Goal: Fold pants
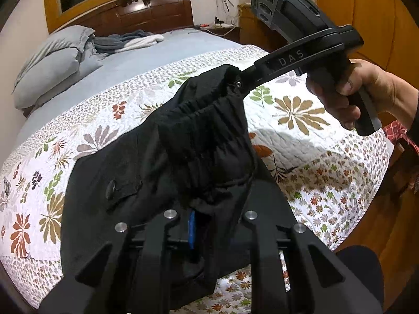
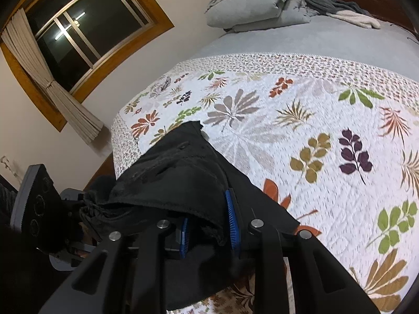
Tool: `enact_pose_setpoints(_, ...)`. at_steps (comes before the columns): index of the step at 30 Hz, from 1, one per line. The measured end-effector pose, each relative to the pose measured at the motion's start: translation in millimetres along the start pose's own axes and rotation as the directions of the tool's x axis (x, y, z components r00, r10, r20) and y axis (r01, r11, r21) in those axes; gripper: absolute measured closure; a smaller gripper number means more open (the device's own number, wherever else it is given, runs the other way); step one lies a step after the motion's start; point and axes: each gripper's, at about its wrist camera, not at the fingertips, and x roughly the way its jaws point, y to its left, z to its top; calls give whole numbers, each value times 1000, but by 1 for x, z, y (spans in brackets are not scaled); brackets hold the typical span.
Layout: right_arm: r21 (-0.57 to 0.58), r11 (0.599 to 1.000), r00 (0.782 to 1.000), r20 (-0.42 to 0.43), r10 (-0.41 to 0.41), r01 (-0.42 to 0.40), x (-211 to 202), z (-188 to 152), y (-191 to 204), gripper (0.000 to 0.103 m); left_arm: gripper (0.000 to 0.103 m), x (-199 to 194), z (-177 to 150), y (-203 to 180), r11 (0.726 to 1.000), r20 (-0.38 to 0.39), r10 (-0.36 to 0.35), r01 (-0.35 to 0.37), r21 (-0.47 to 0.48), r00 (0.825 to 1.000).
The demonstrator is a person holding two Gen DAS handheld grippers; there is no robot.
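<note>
Left wrist view: your left gripper [image 1: 207, 225] is pinching the black pants [image 1: 162, 167] at the elastic waistband, while your right gripper [image 2: 207, 235] is clamping the waistband's other end. They are hanging between both, draping onto the floral quilt [image 1: 301, 130] on the bed. Soft, limp fabric is sagging; keep gripping the thicker waistband.

One pants [image 1: 167, 162] (two pillows [image 1: 52, 70])
</note>
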Motion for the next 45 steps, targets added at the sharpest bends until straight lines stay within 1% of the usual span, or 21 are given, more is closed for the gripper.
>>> enact_pose_setpoints(6,30,1000,1000,-12,-6,6,6,-15,-15,78,85,12,-5,-4,1000,-35,-17,16,-7,999)
enact_pose_setpoints(10,53,998,1000,-10,-13,14,5,-22,-22,77,80,18,-7,-6,1000,-51,-24,23,-5,998)
enact_pose_setpoints(13,84,996,999,-5,-33,33,3,-29,-28,73,78,22,-7,-5,999,-68,-42,41,-24,997)
enact_pose_setpoints(15,106,993,999,-2,-48,48,0,-36,-32,71,70,25,-8,-4,997,-78,-76,73,-39,994)
enact_pose_setpoints(17,133,989,998,5,-68,66,-4,-42,-35,68,53,26,-10,-3,991,-84,-125,120,-64,989)
enact_pose_setpoints(20,236,966,992,38,-117,105,-15,-57,-46,63,37,25,-13,9,954,-62,-271,259,-154,961)
enact_pose_setpoints(22,376,923,987,93,-131,87,-27,-72,-59,50,29,19,-14,24,898,-19,-385,370,-239,923)
enact_pose_setpoints(23,451,892,984,141,-112,37,-34,-80,-67,44,26,13,-16,33,856,22,-443,430,-285,896)
enact_pose_setpoints(24,511,858,976,206,-74,-43,-40,-89,-73,44,24,6,-17,41,832,58,-460,453,-321,886)
enact_pose_setpoints(25,560,815,958,287,-27,-145,-45,-100,-78,43,21,2,-18,47,819,81,-468,466,-334,880)
enact_pose_setpoints(27,588,754,919,390,52,-292,-44,-111,-77,31,18,-9,-19,59,796,124,-480,490,-356,869)
enact_pose_setpoints(28,597,739,916,396,65,-311,-40,-112,-75,29,17,-14,-20,65,792,136,-478,493,-360,868)
enact_pose_setpoints(29,601,735,917,392,74,-315,-34,-113,-73,28,16,-18,-21,71,799,139,-465,482,-359,875)
enact_pose_setpoints(32,611,741,940,333,80,-279,-10,-106,-68,28,16,-21,-25,89,829,127,-415,432,-355,901)
enact_pose_setpoints(35,596,743,932,348,104,-306,2,-95,-68,29,16,-16,-37,112,837,113,-369,383,-390,922)
enact_pose_setpoints(37,583,749,931,344,123,-314,12,-84,-66,39,16,-8,-45,125,836,93,-347,352,-421,933)
enact_pose_setpoints(38,571,763,936,331,123,-302,18,-77,-63,56,16,-3,-48,132,831,85,-343,344,-437,935)
enact_pose_setpoints(39,530,805,945,309,108,-266,21,-66,-55,67,16,2,-53,138,827,73,-332,328,-457,940)
enact_pose_setpoints(42,414,877,937,333,104,-245,19,-52,-38,78,16,9,-63,150,816,76,-328,323,-480,942)
enact_pose_setpoints(43,420,881,944,321,80,-218,22,-54,-40,78,16,9,-64,151,817,78,-327,323,-478,942)
enact_pose_setpoints(45,502,850,966,257,32,-162,40,-66,-57,78,16,10,-62,150,823,76,-324,321,-469,943)
